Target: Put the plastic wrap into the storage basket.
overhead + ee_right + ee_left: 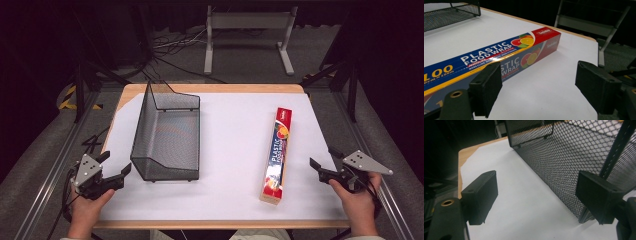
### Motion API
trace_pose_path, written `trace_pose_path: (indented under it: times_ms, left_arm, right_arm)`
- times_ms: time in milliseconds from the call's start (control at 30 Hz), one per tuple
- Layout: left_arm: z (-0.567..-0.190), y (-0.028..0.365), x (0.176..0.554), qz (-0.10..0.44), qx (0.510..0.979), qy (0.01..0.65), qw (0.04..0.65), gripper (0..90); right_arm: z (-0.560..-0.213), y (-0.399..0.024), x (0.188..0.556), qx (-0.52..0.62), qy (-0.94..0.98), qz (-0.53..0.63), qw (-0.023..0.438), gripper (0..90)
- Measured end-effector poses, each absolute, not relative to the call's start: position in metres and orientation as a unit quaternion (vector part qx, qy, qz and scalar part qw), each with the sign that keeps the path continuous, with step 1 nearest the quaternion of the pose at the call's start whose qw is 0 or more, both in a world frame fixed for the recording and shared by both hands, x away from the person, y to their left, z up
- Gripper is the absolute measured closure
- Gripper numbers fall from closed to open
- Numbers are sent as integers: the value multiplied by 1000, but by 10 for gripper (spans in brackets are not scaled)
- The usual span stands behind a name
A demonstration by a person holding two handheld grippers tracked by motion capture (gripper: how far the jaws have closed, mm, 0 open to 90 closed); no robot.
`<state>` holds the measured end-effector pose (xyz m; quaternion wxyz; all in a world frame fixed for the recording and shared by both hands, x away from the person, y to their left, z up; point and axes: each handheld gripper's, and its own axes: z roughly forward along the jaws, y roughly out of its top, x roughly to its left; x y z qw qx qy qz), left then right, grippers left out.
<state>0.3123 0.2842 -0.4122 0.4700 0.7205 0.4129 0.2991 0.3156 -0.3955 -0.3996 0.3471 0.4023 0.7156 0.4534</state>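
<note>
1. The right gripper (324, 165) hovers open and empty just beside the near end of the box of plastic wrap (277, 155), which lies flat on the white sheet (235, 150), well apart from the wire basket (167, 137); a grab that near one end would probably let the long box droop or twist out
2. In the right gripper view one jaw overlaps the box (491, 58) and the other stands off over bare sheet, so closing from here could just shove it sideways
3. The left gripper (116, 168) is open too, empty, near the basket's front corner (584, 216); a careless nudge could slide the light basket
4. Lowered crooked, the box might catch the basket's rim
</note>
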Motion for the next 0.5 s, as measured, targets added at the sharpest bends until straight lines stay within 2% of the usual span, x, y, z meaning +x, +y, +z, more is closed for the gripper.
trace_pose_path:
  times_ms: [200,500]
  left_arm:
    - [-411,288,312,288,712,418,486,191]
    - [-413,288,312,274,710,411,502,188]
  right_arm:
    - [-398,-396,317,399,712,469,336,207]
    - [-394,-398,318,379,709,483,346,199]
